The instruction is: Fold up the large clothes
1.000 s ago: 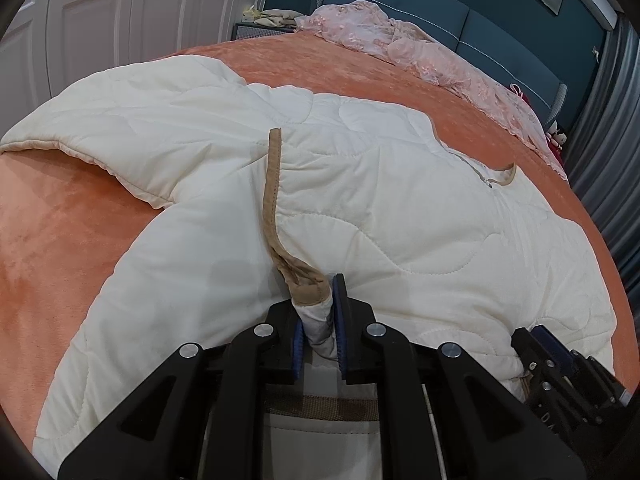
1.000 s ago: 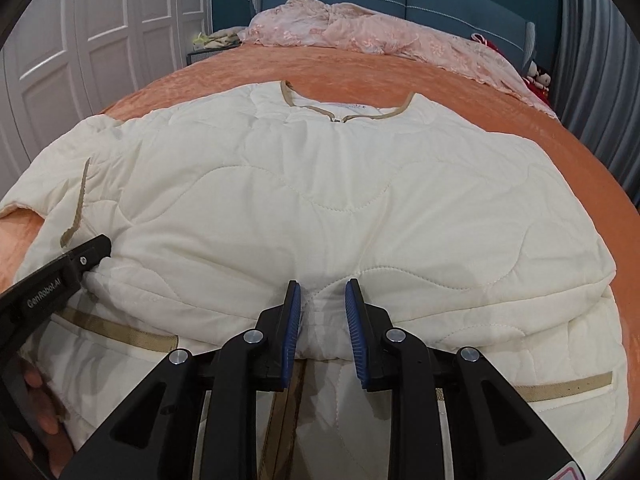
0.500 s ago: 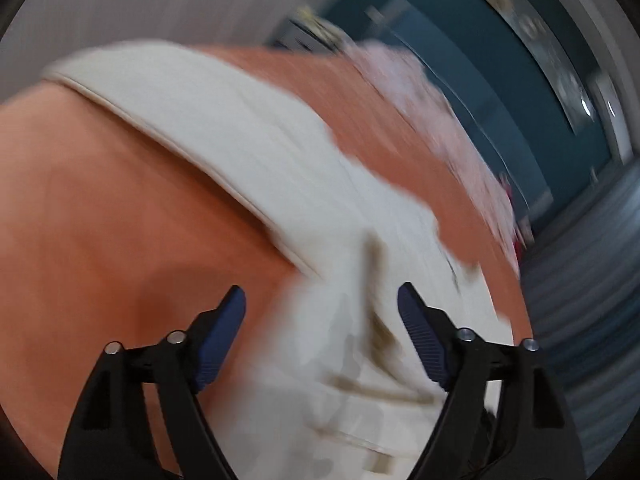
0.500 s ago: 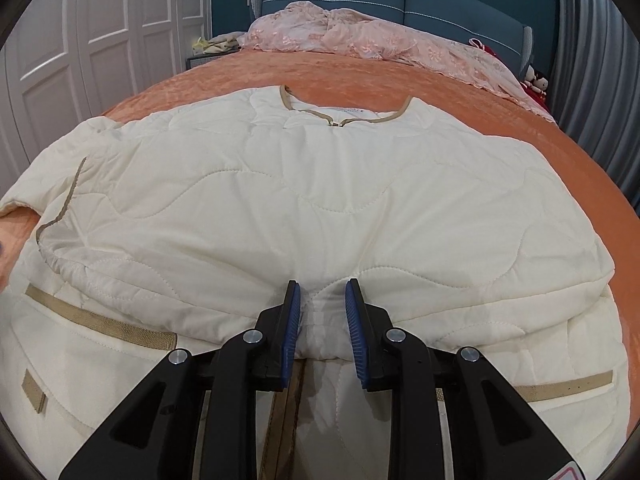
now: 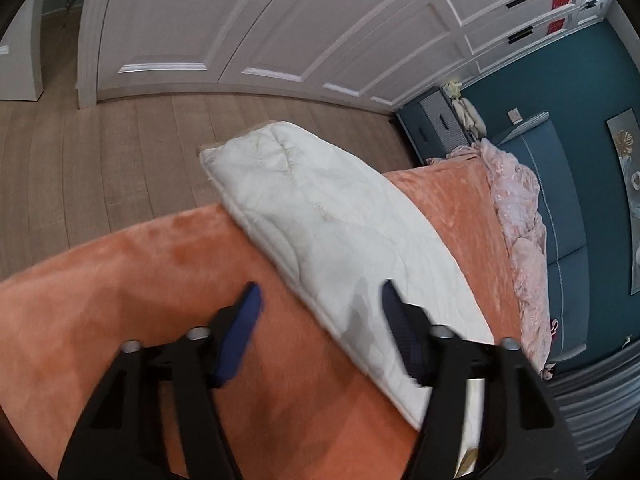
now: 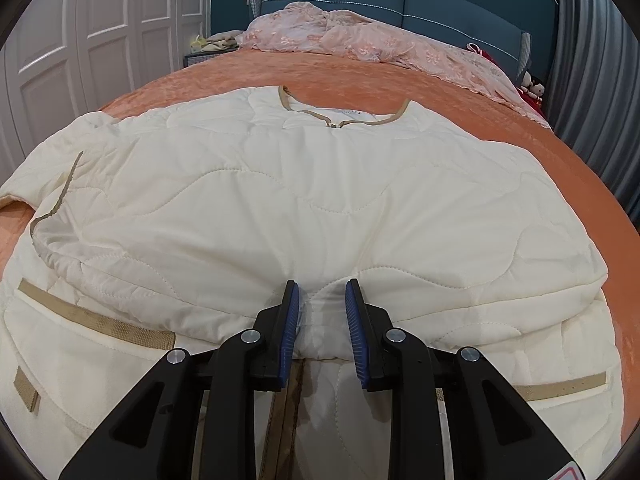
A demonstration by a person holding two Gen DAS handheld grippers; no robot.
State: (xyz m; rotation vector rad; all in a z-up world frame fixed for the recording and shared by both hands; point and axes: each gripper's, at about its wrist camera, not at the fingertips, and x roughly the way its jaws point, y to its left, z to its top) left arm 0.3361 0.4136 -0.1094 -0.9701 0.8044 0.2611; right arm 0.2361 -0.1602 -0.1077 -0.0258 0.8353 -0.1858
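Bed (image 6: 500, 120): bare orange cover all round jacket (image 6: 320, 184), which lies flat mid-bed. Sleeve (image 5: 320, 208) overhangs bed edge. Right gripper (image 6: 322, 300) jaws clamp folded hem; left gripper (image 5: 320, 304) jaws closing, straddling sleeve edge, gripping nothing.

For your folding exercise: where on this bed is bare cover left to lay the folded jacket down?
Bare orange bedspread runs between the jacket collar and the pink bedding by the headboard, and also beside the sleeve near the floor-side edge. The middle is crowded by the spread jacket.

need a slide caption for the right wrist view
Right hand-held gripper pinches a fold of the cream quilted jacket spread on the orange bedspread.
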